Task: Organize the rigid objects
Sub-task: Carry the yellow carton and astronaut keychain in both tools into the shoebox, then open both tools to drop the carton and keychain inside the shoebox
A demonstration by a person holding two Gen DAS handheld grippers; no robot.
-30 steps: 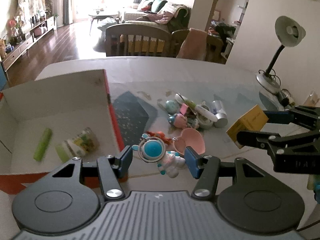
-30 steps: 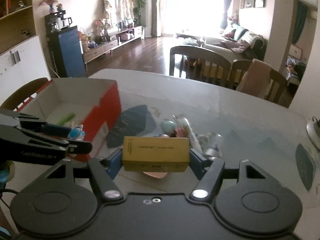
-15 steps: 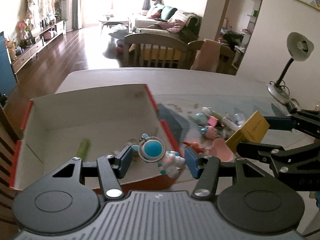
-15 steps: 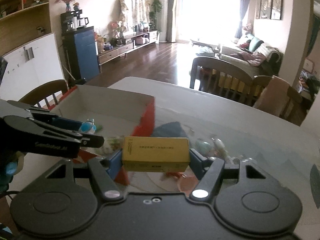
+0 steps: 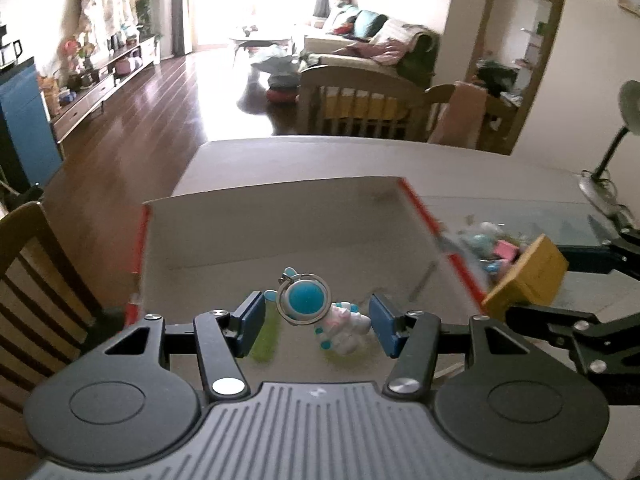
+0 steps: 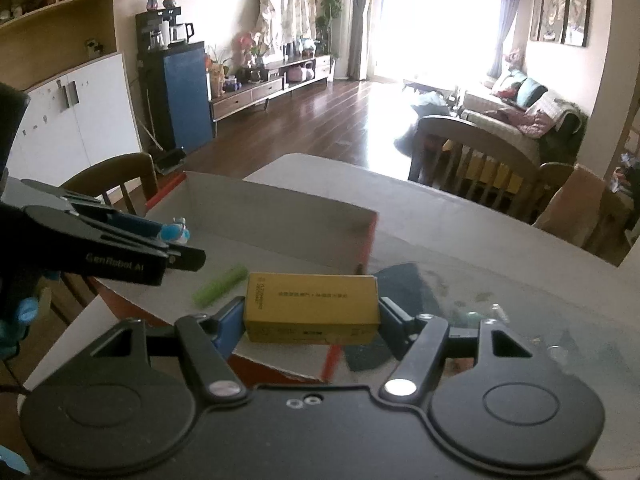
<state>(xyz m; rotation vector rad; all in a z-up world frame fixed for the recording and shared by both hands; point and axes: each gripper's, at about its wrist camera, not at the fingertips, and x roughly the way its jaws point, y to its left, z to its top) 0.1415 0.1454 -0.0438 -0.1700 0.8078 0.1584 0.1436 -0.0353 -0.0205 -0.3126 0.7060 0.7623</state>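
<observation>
My left gripper [image 5: 316,322] is shut on a small astronaut keychain toy [image 5: 320,312] with a blue helmet, and hangs over the inside of a white cardboard box [image 5: 280,196] with red edges. A green tube [image 5: 266,340] lies on the box floor just under the left pad. My right gripper [image 6: 312,320] is shut on a yellow carton [image 6: 312,306], held lengthwise above the box's near right corner. In the right wrist view the left gripper [image 6: 172,240] with the toy [image 6: 174,233] is at the left, over the box wall [image 6: 280,216]. The left wrist view shows the carton [image 5: 528,276] at the right.
A heap of small toys [image 5: 488,240] lies on the glass-topped table right of the box, beside a dark mat [image 6: 400,292]. A desk lamp [image 5: 612,152] stands at the far right. Wooden chairs [image 5: 32,280] stand at the table's left and far sides.
Both grippers have swung left, away from the heap of toys, and now hang over the box. Each still holds its object, with the jaws unchanged.
</observation>
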